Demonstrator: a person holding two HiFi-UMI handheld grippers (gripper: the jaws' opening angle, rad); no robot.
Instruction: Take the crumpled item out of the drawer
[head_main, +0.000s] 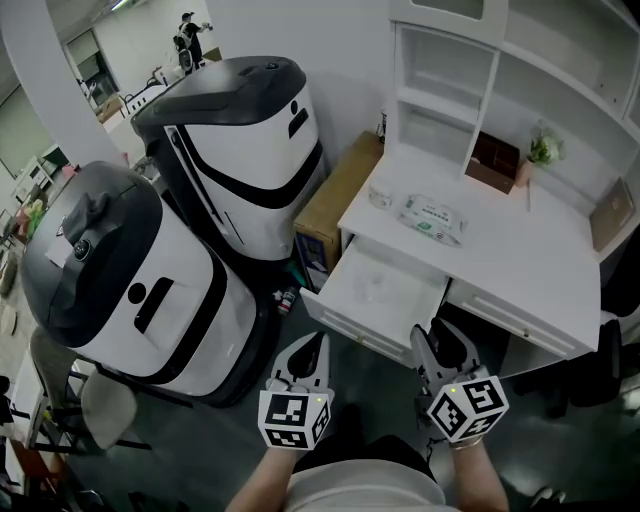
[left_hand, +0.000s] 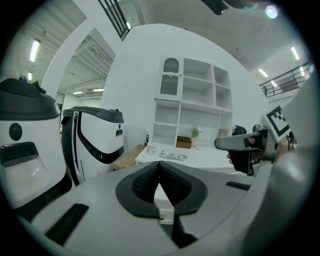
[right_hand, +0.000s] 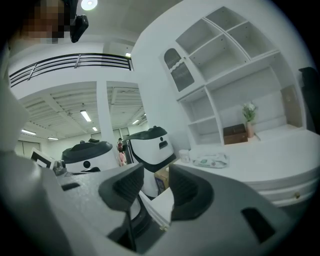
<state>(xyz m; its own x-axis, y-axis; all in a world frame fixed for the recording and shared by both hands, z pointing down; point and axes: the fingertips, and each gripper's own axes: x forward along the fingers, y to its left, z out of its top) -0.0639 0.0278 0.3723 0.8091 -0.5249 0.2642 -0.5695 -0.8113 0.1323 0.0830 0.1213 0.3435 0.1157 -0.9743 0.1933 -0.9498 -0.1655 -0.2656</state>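
Observation:
The white desk's drawer (head_main: 402, 305) stands pulled open toward me. A pale, see-through crumpled item (head_main: 368, 286) lies on its floor. Both grippers hover just in front of the drawer's front panel, pointing at it. My left gripper (head_main: 316, 345) is near the drawer's left front corner, and in the left gripper view (left_hand: 160, 164) its fingertips meet with nothing between them. My right gripper (head_main: 443, 340) is at the drawer's right front; in the right gripper view (right_hand: 156, 176) its pads stand apart, empty, with the drawer's edge (right_hand: 161, 204) showing through the gap.
Two big white-and-black machines (head_main: 245, 150) (head_main: 120, 270) stand left of the desk, beside a cardboard box (head_main: 335, 195). On the desktop lie a pack of wipes (head_main: 432, 218) and a small cup (head_main: 380, 195). The shelf unit holds a brown box (head_main: 492, 162) and a plant (head_main: 543, 150).

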